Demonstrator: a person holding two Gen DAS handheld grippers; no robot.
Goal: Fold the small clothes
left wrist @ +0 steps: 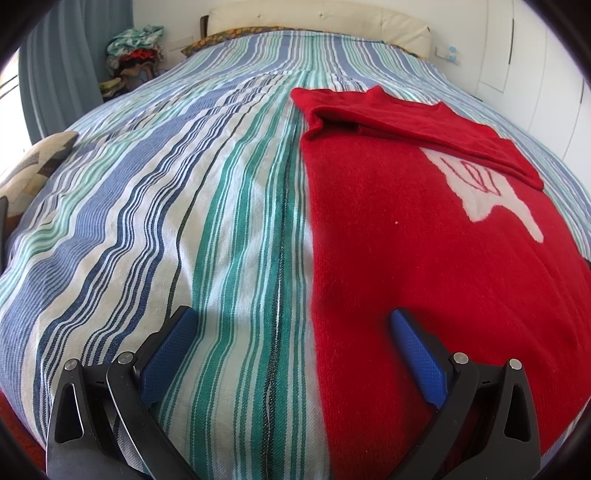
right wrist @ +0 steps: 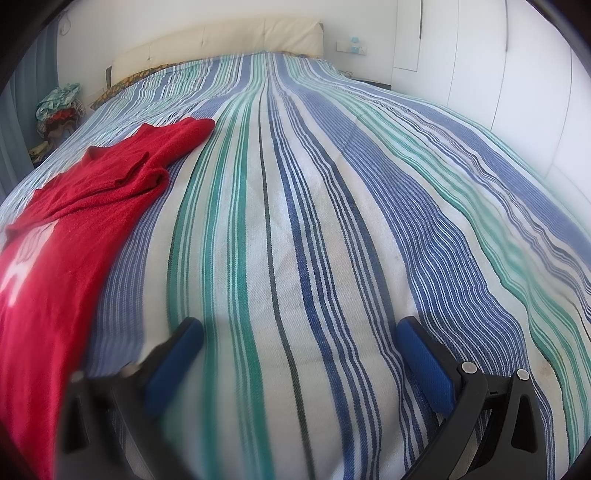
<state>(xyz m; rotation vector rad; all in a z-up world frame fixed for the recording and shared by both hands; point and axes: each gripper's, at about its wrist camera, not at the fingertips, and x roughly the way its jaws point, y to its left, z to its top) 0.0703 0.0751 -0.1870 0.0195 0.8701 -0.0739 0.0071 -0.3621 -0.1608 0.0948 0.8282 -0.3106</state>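
A red knit sweater (left wrist: 424,236) with a white motif lies flat on the striped bedspread (left wrist: 184,221), both sleeves folded across its chest. My left gripper (left wrist: 291,317) is open and empty, low over the sweater's left edge near the hem; its right finger is over the red knit, its left finger over the bedspread. In the right wrist view the sweater (right wrist: 74,229) lies at the left. My right gripper (right wrist: 299,328) is open and empty over bare bedspread (right wrist: 332,221), to the right of the sweater.
A cream headboard (left wrist: 332,22) stands at the far end of the bed. A pile of clothes (left wrist: 136,55) sits at the far left beside a blue curtain. A patterned cushion (left wrist: 33,166) lies at the bed's left edge. White wardrobe doors (right wrist: 498,74) line the right side.
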